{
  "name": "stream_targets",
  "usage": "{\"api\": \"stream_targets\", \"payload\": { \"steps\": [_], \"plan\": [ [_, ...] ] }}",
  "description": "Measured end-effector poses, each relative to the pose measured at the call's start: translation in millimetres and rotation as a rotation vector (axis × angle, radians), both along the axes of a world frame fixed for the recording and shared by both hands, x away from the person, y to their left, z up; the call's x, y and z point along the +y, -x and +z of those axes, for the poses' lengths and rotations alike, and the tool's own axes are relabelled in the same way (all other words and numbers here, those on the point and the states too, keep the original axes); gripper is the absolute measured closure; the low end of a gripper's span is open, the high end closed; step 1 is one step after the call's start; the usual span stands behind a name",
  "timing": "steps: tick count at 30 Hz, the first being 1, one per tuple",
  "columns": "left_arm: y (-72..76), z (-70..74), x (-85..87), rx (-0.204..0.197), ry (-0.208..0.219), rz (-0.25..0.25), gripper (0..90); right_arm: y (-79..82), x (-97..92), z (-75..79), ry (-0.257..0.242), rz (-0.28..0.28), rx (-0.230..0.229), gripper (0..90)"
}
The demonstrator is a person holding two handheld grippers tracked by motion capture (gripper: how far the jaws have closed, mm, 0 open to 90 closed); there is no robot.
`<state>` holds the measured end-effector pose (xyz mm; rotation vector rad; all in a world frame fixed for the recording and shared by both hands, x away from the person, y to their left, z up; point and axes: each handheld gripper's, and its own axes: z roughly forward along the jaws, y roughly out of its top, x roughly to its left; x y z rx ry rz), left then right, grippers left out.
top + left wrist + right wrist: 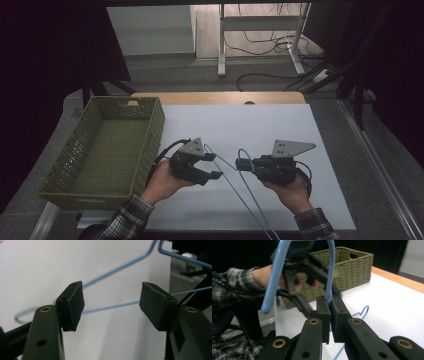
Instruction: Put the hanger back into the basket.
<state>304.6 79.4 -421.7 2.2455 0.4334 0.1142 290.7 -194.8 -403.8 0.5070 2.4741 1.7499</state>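
A blue wire hanger (250, 195) hangs over the white sheet (280, 130) between my two hands. My right gripper (240, 165) is shut on the wire just below its hook, which curls up in front of the right gripper view as a thick blue hook (273, 272), with the pads (323, 307) pressed on the wire. My left gripper (215, 166) is held to the left of it, jaws pointing right and standing open. In the left gripper view the hanger's wires (117, 268) run past behind the open pads (72, 302), with nothing gripped between them.
A green woven basket (150, 130) stands at the left of the table, seen beyond the other hand as the basket (352, 267) in the right gripper view. A wooden table edge (215, 97) runs behind the sheet. Desk legs and cables lie on the floor beyond.
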Motion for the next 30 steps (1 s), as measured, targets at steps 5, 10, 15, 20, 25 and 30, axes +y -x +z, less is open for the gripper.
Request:
{"api": "stream_targets", "payload": {
  "steps": [5,10,15,20,25,30],
  "plan": [
    [-5.5,0.4,-16.7,-0.035,-0.052,-0.056,35.5,0.8,3.6,-0.6,0.000,0.032,0.010,86.1],
    [-9.8,-0.2,-24.5,-0.048,-0.069,-0.112,36.3,0.9,6.7,-1.0,0.006,0.055,0.012,86.1],
    [-11.5,-1.4,-25.7,-0.056,-0.096,-0.159,44.5,0.3,7.4,-2.1,0.005,0.063,0.019,86.1],
    [-11.3,-2.4,-25.7,-0.061,-0.103,-0.178,49.9,-0.3,7.9,-3.2,0.003,0.067,0.022,86.1],
    [-9.8,-2.3,-26.5,-0.082,-0.117,-0.201,57.6,-0.4,8.7,-3.6,0.006,0.078,0.023,86.0],
    [-7.1,-1.6,-26.8,-0.116,-0.147,-0.238,66.4,-1.1,9.0,-3.2,0.013,0.087,0.026,85.9]
  ]
}}
